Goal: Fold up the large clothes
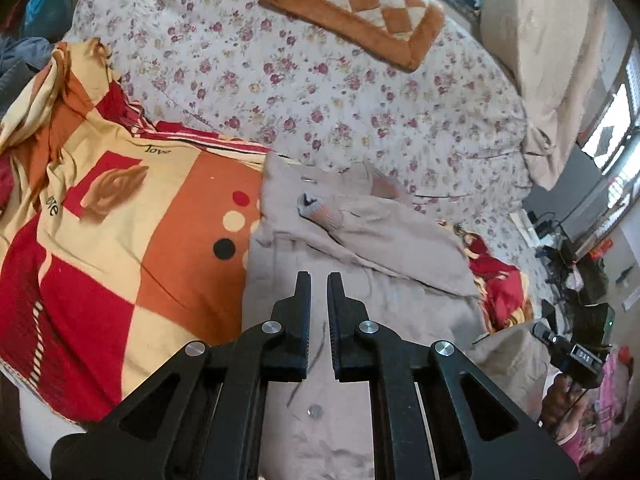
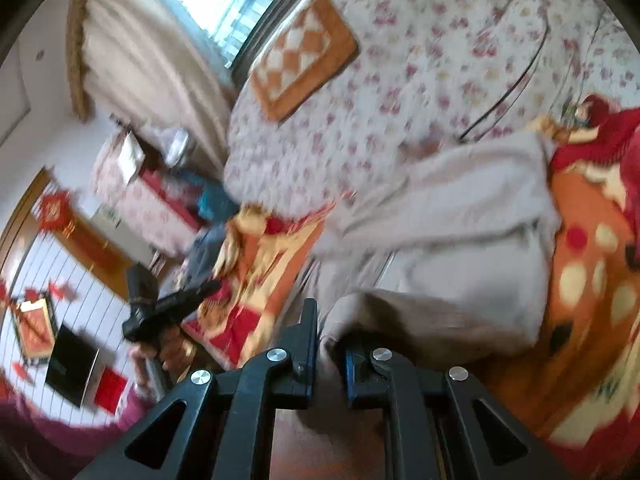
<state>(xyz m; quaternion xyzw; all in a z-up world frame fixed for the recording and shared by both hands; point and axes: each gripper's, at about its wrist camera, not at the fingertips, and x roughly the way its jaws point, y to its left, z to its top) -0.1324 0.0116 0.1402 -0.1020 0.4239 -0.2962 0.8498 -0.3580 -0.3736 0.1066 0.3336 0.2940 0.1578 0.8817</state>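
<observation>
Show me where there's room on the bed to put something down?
Free: the flowery quilt between the checkered cushion and the beige coat. Crowded: the coat fills the front, and the rumpled orange-red blanket covers the left.

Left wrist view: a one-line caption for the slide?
Left gripper hovers empty over beige garment on patterned blanket.

Both wrist views look down close over the bed [image 1: 320, 92]. They share the beige garment [image 1: 360, 240] and checked cushion [image 2: 300, 60].

Garment [image 1: 360, 264] on blanket [image 1: 120, 248] — blanket left of it, quilt [image 1: 320, 92] behind, cushion [image 1: 356, 8] on quilt.
</observation>
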